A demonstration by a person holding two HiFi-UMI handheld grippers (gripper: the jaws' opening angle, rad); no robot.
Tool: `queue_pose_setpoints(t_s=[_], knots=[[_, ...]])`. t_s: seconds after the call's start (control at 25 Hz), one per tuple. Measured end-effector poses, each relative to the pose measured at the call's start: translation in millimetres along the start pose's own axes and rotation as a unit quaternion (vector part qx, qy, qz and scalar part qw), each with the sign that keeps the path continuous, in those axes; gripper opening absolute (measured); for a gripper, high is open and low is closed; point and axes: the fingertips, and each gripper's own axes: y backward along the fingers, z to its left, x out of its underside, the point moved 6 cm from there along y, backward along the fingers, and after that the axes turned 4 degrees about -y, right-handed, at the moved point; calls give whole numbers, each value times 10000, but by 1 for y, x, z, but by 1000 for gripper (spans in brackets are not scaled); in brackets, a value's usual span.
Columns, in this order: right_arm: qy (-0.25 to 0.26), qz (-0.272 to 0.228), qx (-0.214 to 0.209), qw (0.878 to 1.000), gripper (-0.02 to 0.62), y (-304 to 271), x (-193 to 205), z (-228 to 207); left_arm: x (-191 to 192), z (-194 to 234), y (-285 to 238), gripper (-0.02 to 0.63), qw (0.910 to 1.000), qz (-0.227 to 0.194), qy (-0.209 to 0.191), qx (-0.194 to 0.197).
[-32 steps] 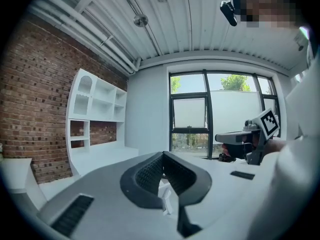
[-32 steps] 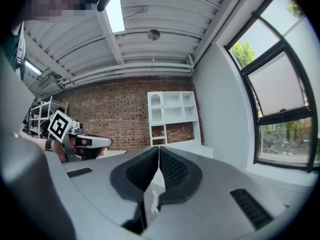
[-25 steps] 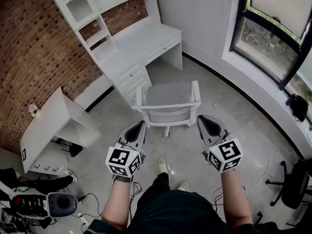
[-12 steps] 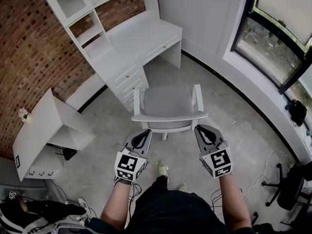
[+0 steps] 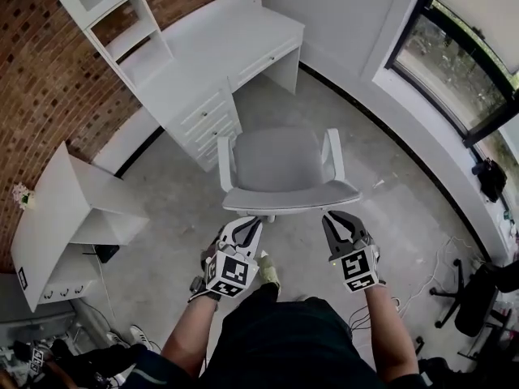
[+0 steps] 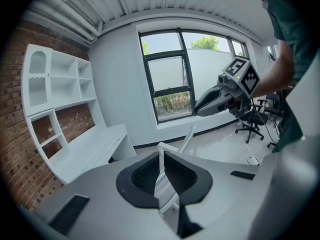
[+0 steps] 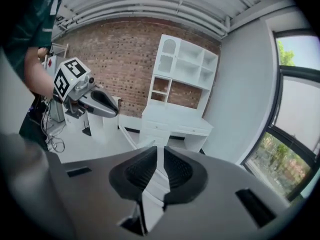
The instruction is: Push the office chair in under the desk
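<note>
While the left tool (image 5: 246, 225) and right tool (image 5: 336, 217) are both clenched shut w/ nothing between the jaws, they're right at the back edge of the office chair (image 5: 280, 167); touching or not, can't tell. Chair stands on the floor (image 5: 170, 209), facing the white table (image 5: 215, 59), near it but not under.

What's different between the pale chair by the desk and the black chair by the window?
Colour: the pale chair is light grey with white arms; the black chair is all dark.
Place: the pale chair stands mid-floor, facing the desk; the black chair sits at the right, near the window.
Base: the pale chair's is mostly hidden under its seat; the black chair's wheeled legs show.
Shared: both stand on the floor, neither under the desk.
</note>
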Motion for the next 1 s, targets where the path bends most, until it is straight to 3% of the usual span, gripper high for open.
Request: queue_pose_setpoints(t_s=[0.2, 0.48, 0.72, 1.0], knots=[[533, 784, -140, 9954, 114, -24, 16, 5, 20, 9, -19, 99, 9973, 264, -503, 475], [1332, 1369, -410, 9807, 163, -50, 52, -12, 37, 14, -47, 164, 9856, 623, -1261, 939], [1897, 1396, -836, 9683, 198, -75, 69, -20, 53, 17, -70, 178, 9743, 966, -1735, 1060], [2903, 1711, -1238, 9334, 224, -96, 100, -36, 65, 9, -103, 176, 9580, 1347, -2135, 1359]])
